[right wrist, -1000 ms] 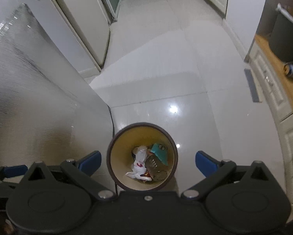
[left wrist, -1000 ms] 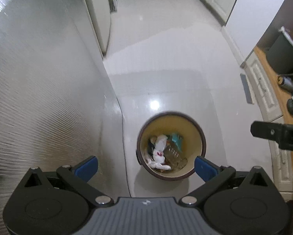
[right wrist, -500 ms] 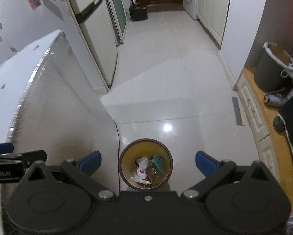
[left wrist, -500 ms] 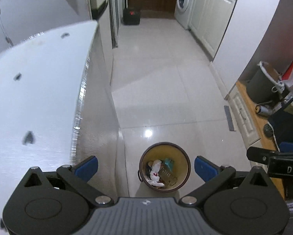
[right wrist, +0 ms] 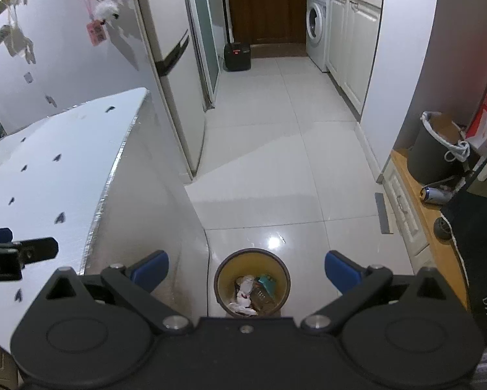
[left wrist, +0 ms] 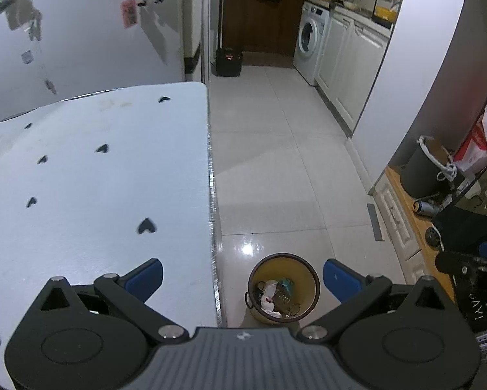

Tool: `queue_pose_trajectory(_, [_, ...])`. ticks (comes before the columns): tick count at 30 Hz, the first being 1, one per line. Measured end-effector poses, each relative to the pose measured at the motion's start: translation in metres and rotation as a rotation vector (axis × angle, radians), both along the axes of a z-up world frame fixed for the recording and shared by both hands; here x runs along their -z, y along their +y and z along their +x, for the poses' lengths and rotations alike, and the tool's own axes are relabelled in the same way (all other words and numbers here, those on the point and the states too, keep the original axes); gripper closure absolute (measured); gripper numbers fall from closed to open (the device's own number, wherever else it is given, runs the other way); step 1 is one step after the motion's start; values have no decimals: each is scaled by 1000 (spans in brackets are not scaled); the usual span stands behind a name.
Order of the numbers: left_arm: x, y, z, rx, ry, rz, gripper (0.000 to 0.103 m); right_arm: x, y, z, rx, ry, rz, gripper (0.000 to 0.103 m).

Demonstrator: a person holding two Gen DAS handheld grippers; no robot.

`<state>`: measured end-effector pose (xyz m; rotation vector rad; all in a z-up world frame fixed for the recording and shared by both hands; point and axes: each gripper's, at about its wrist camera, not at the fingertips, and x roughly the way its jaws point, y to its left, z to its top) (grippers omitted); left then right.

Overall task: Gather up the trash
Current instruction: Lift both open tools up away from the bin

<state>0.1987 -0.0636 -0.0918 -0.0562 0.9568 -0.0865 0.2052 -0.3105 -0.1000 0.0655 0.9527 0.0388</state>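
Both grippers hang high above the kitchen floor, looking steeply down, and the round bin (left wrist: 283, 287) sits on the white tiles right beneath them, hard against the near corner of the silvery-sided table (left wrist: 90, 175). That spot makes sense: anything swept or carried off the tabletop has only a short drop to the bin's open mouth. Inside the yellow-lined bin there is already a heap of trash (right wrist: 251, 296): crumpled white tissue with red marks, a teal wrapper, something brownish and clear that is hard to name. The left gripper (left wrist: 241, 278) straddles the table edge, one blue pad (left wrist: 144, 275) over the white top with its little black hearts, the other out over the floor to the right of the bin. Its jaws are spread wide with nothing between them and nothing touched. The right gripper (right wrist: 246, 270) frames the bin between its blue pads, jaws just as wide apart, carrying nothing, well clear of the rim. The tabletop in view shows only the heart print, no litter that I can pick out. Far down the corridor stand a washing machine (right wrist: 316, 24) and a fridge (right wrist: 175, 65); on the right, a wooden ledge holds a dark bucket (right wrist: 437, 149) and a can lying on its side.
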Motion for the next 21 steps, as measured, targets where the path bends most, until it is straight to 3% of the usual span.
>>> queue_pose_trajectory(9, [-19,32,-48,24,-7,-21,0,-31,32,-60,37,-20,-11,0])
queue_pose_trajectory(21, [-38,42,-100,11,-28,-37,0,-62,48,-116,39,-56,-34,0])
